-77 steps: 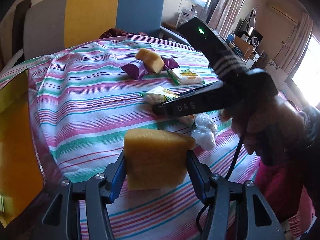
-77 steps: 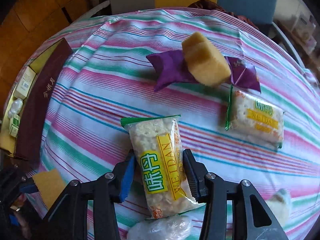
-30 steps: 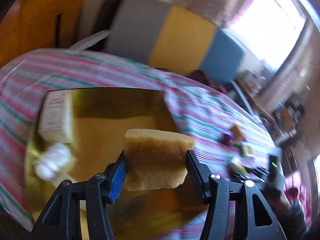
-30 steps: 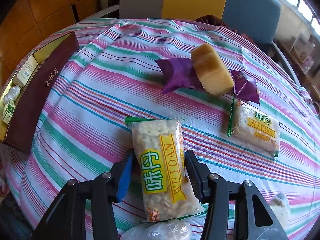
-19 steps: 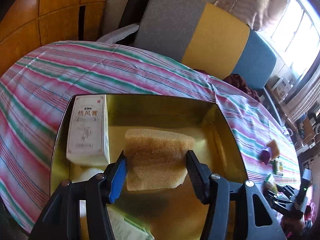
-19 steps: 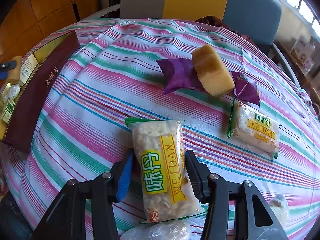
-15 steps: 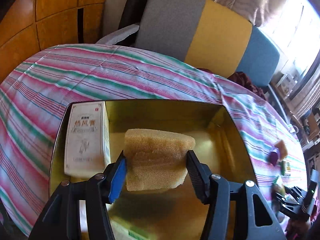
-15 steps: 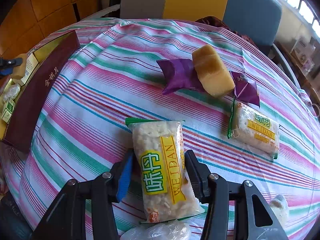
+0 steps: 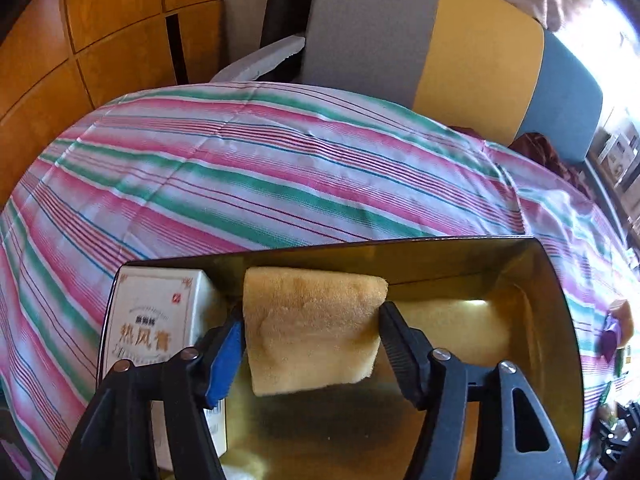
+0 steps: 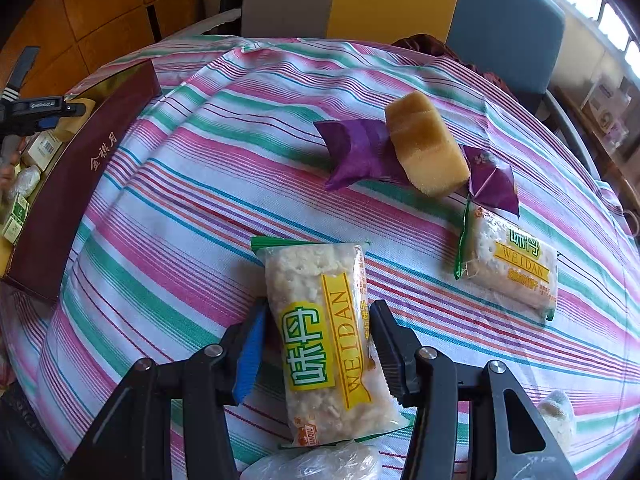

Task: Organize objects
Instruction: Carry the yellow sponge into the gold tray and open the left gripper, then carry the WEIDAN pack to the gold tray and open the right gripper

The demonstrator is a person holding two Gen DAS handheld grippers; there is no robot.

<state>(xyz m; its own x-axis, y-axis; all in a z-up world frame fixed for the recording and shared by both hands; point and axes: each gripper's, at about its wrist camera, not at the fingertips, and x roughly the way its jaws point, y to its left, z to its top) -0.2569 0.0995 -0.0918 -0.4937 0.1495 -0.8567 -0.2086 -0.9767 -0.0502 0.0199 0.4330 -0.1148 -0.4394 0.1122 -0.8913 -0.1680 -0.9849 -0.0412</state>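
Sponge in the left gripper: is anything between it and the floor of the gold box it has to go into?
Nothing visible. The sponge sits between the left gripper's opening jaws, above a bare stretch of the gold box. The white carton lies beside it, at the box's left side, not beneath it.
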